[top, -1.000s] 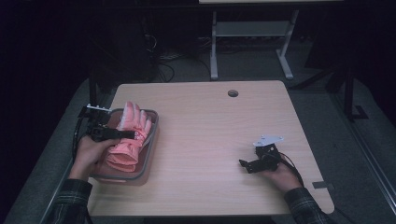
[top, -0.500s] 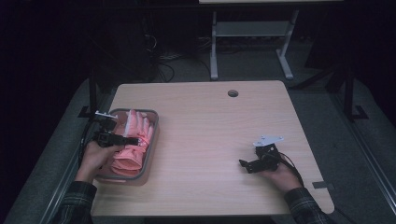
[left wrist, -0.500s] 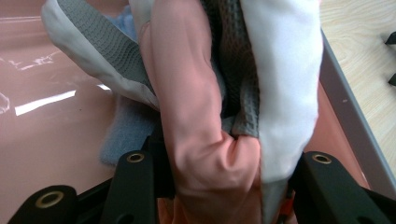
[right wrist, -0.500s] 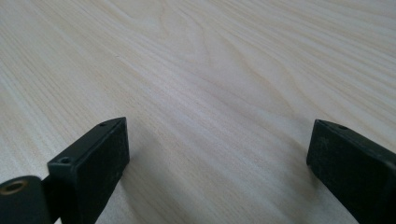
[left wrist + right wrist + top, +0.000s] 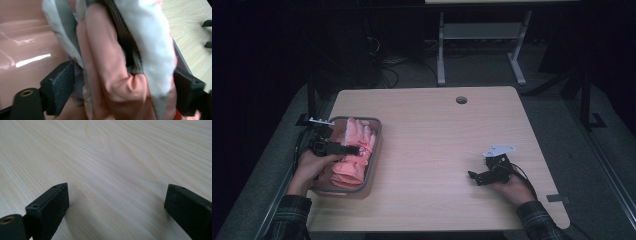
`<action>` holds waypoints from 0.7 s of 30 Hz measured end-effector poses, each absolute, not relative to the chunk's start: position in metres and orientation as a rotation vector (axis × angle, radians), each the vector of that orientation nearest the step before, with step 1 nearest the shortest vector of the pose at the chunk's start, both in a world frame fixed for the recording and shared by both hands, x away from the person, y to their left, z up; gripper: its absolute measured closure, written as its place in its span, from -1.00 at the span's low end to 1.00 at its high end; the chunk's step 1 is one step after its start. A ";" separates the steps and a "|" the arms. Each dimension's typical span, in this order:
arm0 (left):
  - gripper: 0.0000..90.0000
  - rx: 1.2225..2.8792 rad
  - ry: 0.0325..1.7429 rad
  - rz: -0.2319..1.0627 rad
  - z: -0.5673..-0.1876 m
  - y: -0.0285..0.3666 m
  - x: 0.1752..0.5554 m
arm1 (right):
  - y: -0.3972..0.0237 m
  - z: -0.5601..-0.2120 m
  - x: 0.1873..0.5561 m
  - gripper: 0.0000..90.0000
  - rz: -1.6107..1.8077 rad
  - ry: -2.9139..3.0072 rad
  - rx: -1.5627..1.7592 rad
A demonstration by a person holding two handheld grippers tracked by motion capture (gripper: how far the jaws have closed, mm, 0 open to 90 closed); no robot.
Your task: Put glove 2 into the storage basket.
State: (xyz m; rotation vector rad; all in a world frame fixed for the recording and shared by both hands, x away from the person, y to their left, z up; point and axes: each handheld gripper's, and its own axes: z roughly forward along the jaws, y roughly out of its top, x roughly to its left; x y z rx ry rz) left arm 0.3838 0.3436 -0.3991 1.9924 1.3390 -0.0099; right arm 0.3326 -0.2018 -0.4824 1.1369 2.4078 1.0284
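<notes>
A heap of pink and white gloves [image 5: 354, 162] lies in a grey-rimmed tray [image 5: 374, 160] on the left side of the wooden table [image 5: 437, 130]. My left gripper [image 5: 354, 148] lies level over the heap and points right. Its jaws have just been opening. In the left gripper view they stand wide on either side of a bunched glove [image 5: 107, 62], so the left gripper [image 5: 123, 92] is open with the glove still between them. My right gripper [image 5: 472, 176] rests low over bare table at the near right. It is open [image 5: 117, 202], with only wood grain [image 5: 112, 150] between its jaws.
A round cable hole [image 5: 461, 100] sits near the table's far edge. Beyond the table stand a white metal frame [image 5: 482, 35] and loose cables on the dark floor. The tray's glossy pink inner wall [image 5: 25, 37] shows beside the glove.
My left gripper has drifted slightly nearer and lower onto the gloves, and the heap has settled in the tray. The right gripper has stayed where it was.
</notes>
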 end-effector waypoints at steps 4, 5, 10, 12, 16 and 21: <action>-0.69 1.971 1.335 0.016 -0.391 0.348 0.381 | -0.202 -0.482 0.333 -0.89 1.029 2.408 1.138; -0.69 1.975 1.326 0.025 -0.389 0.349 0.380 | -0.202 -0.482 0.333 -0.89 1.028 2.408 1.138; -0.69 1.939 1.296 0.079 -0.372 0.357 0.374 | -0.202 -0.482 0.333 -0.89 1.029 2.408 1.138; -0.69 1.934 1.287 0.100 -0.365 0.359 0.372 | -0.202 -0.482 0.333 -0.89 1.029 2.408 1.138; -0.69 1.933 1.258 0.132 -0.355 0.359 0.369 | -0.202 -0.482 0.333 -0.89 1.029 2.408 1.137; -0.69 1.920 1.217 0.173 -0.341 0.356 0.365 | -0.202 -0.482 0.333 -0.89 1.029 2.408 1.137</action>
